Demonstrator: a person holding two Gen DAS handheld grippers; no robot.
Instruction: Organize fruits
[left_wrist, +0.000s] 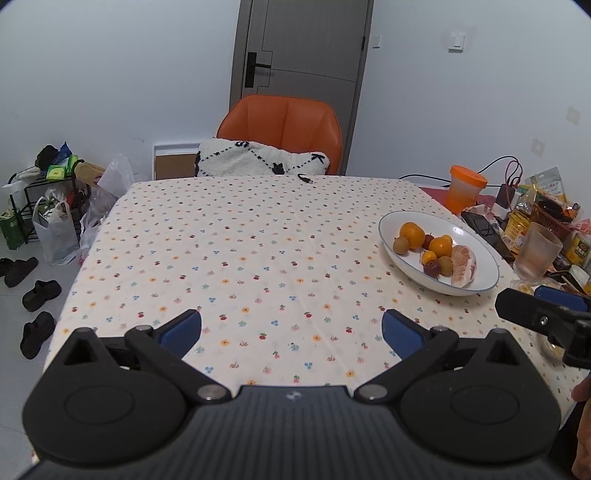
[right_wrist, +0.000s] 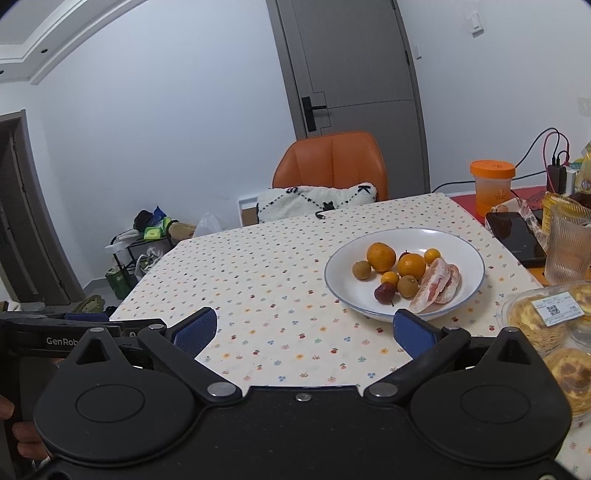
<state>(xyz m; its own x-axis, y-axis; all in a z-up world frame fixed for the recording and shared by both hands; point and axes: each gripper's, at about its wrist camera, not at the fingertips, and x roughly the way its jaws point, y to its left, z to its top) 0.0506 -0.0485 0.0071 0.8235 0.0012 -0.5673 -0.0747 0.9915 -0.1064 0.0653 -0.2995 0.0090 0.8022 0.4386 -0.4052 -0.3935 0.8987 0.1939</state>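
A white plate (left_wrist: 476, 254) (right_wrist: 343, 280) rests on the right part of the table with floral cloth (left_wrist: 240, 258) (right_wrist: 266, 280). It holds oranges (left_wrist: 412, 234) (right_wrist: 381, 256), small brown fruits (left_wrist: 400, 244) (right_wrist: 361, 270), dark red fruits (left_wrist: 431, 268) (right_wrist: 384, 293) and peeled pomelo segments (left_wrist: 463, 265) (right_wrist: 437, 282). My left gripper (left_wrist: 291, 330) hovers open over bare cloth, left of the plate. My right gripper (right_wrist: 304, 330) is open too, empty, just short of the plate's near rim. Each gripper shows at the edge of the other's view.
An orange chair (left_wrist: 284, 129) with a white cushion (left_wrist: 258, 158) stands at the far side. Right of the plate are an orange-lidded cup (left_wrist: 465, 188) (right_wrist: 493, 184), a phone (right_wrist: 515, 238), a ribbed glass (left_wrist: 535, 251) (right_wrist: 569, 245), egg tarts in a clear box (right_wrist: 543, 321) and snack packets. Shoes and bags lie on the floor at left.
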